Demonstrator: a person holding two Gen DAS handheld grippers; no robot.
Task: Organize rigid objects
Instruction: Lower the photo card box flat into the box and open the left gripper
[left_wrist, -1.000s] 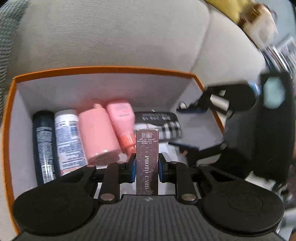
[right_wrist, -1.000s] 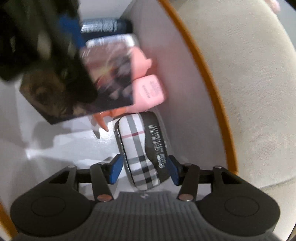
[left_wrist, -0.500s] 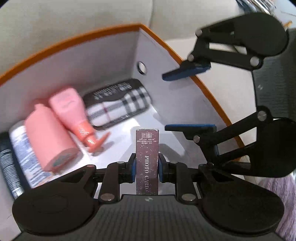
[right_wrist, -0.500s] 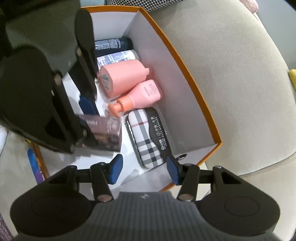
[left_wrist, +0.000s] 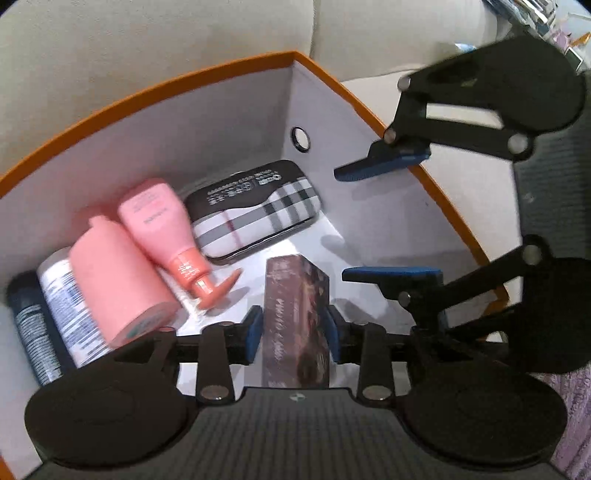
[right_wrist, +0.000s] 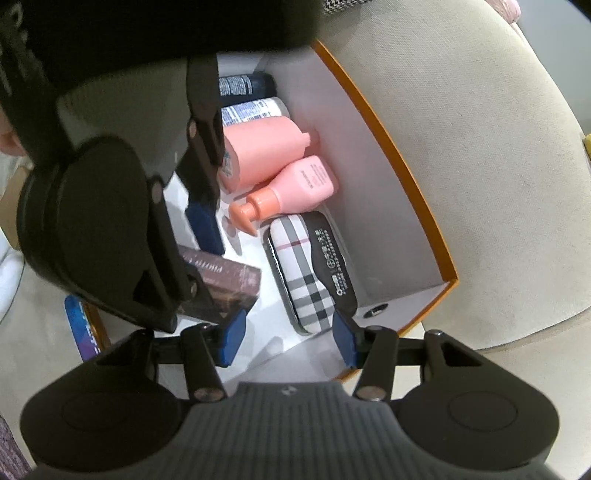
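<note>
A: The left gripper (left_wrist: 293, 334) has just been opening; its jaws stand spread, and the photo card box (left_wrist: 295, 325) sits loose between them, turned, low inside the orange box (left_wrist: 155, 86).

B: Then lift straight out so neither pad drags it. The right gripper (right_wrist: 288, 338)?

A: Spread, empty, over the plaid case (right_wrist: 306, 273). Keep it clear of the pump bottle (right_wrist: 295, 188).

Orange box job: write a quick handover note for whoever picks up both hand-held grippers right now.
Left hand-held gripper: jaws just opened, photo card box between them, released in the orange box.
Right hand-held gripper: open, empty, above the plaid case.
Done: two dark tubes, pink bottle, pink pump bottle and plaid case lie in the box.
Left: withdraw the left gripper.
</note>
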